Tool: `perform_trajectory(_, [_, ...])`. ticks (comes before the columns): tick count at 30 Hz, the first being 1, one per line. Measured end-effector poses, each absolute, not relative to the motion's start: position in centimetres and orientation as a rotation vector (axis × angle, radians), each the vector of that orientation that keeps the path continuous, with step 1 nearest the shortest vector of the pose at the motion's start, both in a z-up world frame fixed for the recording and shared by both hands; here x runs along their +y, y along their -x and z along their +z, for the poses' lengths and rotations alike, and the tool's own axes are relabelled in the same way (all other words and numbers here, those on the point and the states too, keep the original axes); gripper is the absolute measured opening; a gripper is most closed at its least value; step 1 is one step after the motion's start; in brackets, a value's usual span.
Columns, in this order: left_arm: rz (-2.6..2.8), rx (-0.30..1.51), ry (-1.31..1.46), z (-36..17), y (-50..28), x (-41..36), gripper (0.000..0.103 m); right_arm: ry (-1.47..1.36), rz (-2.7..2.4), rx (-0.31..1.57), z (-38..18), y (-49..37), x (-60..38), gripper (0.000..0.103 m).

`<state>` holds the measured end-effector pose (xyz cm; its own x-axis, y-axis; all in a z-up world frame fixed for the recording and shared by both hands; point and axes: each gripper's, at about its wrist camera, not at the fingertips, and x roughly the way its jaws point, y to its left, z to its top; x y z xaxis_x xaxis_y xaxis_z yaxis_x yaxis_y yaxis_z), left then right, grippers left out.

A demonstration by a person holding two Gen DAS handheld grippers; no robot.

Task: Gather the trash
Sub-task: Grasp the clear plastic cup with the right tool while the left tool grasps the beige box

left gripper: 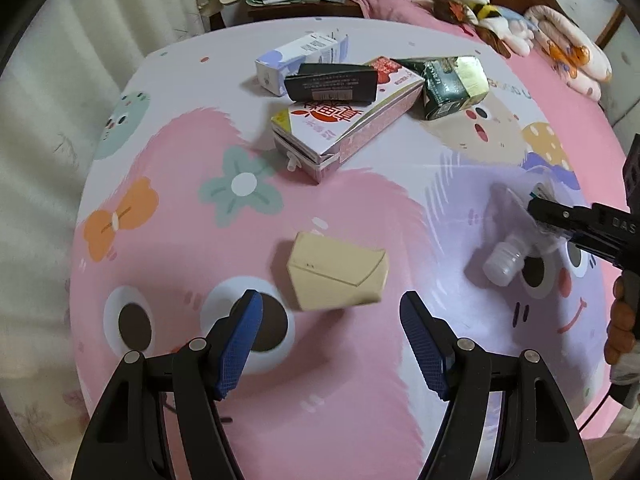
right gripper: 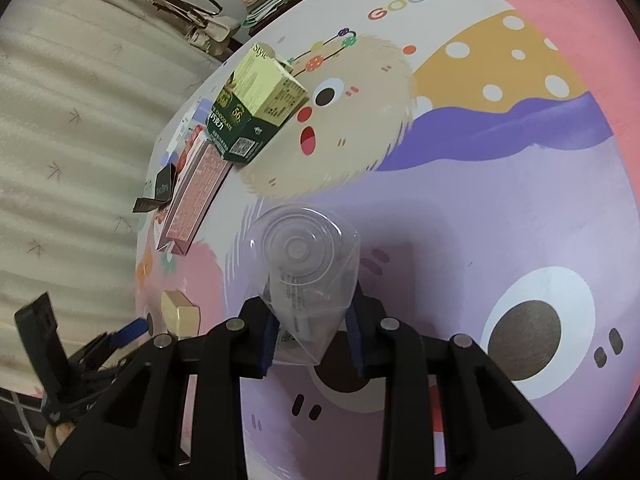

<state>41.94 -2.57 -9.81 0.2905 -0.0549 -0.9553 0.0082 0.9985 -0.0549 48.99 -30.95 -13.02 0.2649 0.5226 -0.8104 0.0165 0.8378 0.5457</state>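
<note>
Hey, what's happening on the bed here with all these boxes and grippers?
A person with a gripper in each hand is gathering trash off a cartoon-print bedsheet. The right gripper is shut on a clear plastic bottle, which looks raised off the sheet. The left gripper is open, pointed at a small beige box just ahead of its fingers. Farther back lie a pink carton, a green chocolate box, a black packet and a white box.

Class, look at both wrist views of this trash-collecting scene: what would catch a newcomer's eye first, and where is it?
First, the cartoon bedsheet with big eyes and bright pink and purple creatures. Next, the right gripper shut on a clear plastic bottle, seen end-on. Then the open left gripper facing a small beige box, with a pile of cartons farther back.
</note>
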Motion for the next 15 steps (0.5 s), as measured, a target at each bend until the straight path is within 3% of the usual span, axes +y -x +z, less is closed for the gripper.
perform_trajectory(9, [-0.122,1.341,-0.040,-12.1,-43.9,-3.7,0.072,-0.503,0.385,1.279,-13.1,-48.6,-31.4,0.026])
perform_trajectory(15, [-0.123,1.350,-0.053,-12.5,-44.5,-4.0,0.060,-0.494,0.392,1.278,-13.0,-48.2,-31.4,0.026])
